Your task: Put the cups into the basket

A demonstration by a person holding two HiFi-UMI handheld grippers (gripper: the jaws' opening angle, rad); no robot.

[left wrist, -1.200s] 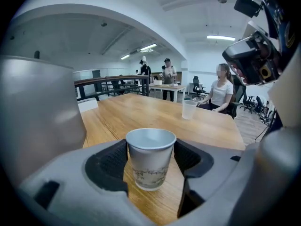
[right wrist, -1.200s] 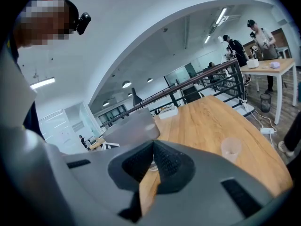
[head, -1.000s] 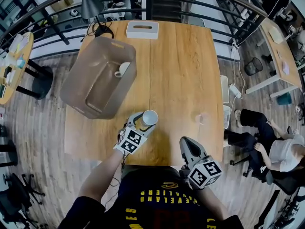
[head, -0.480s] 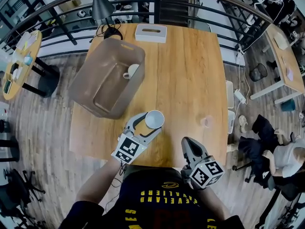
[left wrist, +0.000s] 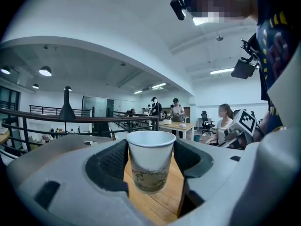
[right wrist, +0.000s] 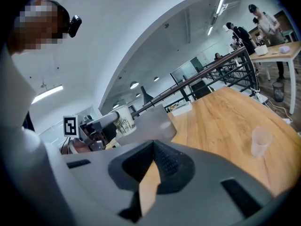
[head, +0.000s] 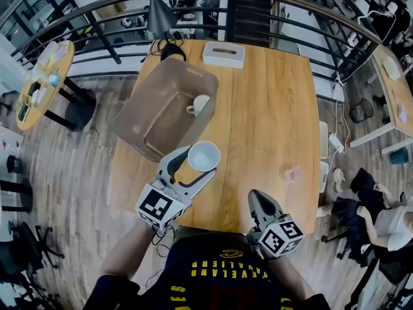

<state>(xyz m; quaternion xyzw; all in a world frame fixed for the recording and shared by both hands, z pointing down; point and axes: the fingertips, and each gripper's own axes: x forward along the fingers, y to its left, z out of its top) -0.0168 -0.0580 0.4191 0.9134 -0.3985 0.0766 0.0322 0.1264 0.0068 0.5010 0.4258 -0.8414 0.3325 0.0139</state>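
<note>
Tabletop of light wooden planks [head: 264,108] is seen from above. On its far left part a large translucent grey plastic basket [head: 143,94] is set. One white handled mug [head: 200,103] is contained in it, near the right wall; otherwise the basket looks bare.

Just near of the basket's near rim, the left gripper [head: 200,162] is held, its jaws clamped on the sides of a white paper cup with a printed band [left wrist: 150,166]. The cup is kept upright, mouth up, and appears clear of the wood. From this gripper the basket lies to the far left, so a short carry that way is judged to be what the drop calls for. The left hand is plainly the nearer one to the basket.

The right gripper [head: 257,202] is held at the near edge with its jaws pressed together on nothing. A small clear plastic cup [head: 292,173] is left standing on the table, far right of that gripper and well apart from the basket.
</note>
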